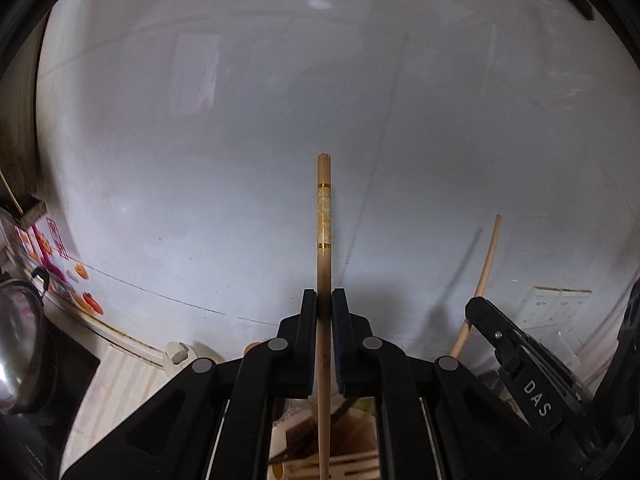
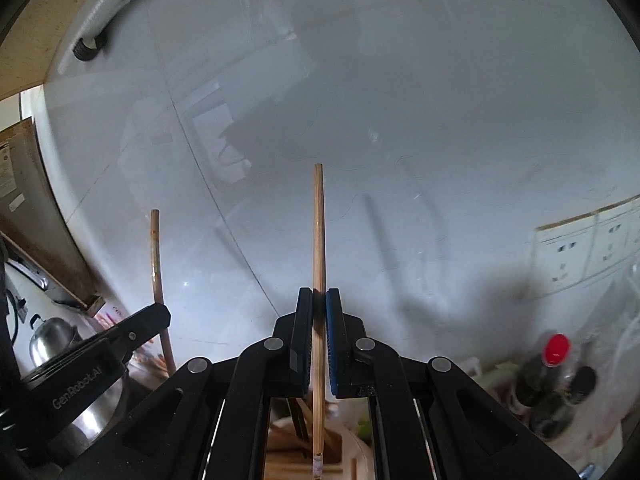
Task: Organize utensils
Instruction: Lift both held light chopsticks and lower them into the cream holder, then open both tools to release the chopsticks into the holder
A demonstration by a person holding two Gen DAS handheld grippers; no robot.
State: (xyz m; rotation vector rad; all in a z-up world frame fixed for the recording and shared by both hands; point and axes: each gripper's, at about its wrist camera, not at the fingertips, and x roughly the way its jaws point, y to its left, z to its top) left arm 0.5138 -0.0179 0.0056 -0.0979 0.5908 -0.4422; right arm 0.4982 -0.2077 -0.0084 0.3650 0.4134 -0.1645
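Observation:
My left gripper point(image 1: 324, 300) is shut on a wooden chopstick point(image 1: 323, 216) with a gold patterned band, held upright in front of a white wall. My right gripper point(image 2: 319, 300) is shut on a plain wooden chopstick point(image 2: 318, 232), also upright. Each gripper shows in the other's view: the right one point(image 1: 476, 312) with its chopstick point(image 1: 486, 264) at the lower right, the left one point(image 2: 156, 312) with its chopstick point(image 2: 156, 256) at the lower left. Below both grippers stands a wooden utensil holder point(image 2: 292, 440) with more sticks in it; it also shows in the left wrist view point(image 1: 352, 440).
A steel kettle point(image 2: 50, 340) stands at the lower left. Dark bottles, one with a red cap point(image 2: 556, 350), stand at the lower right. Wall sockets point(image 2: 580, 248) are on the right. A steel pot point(image 1: 16, 344) is at the left edge.

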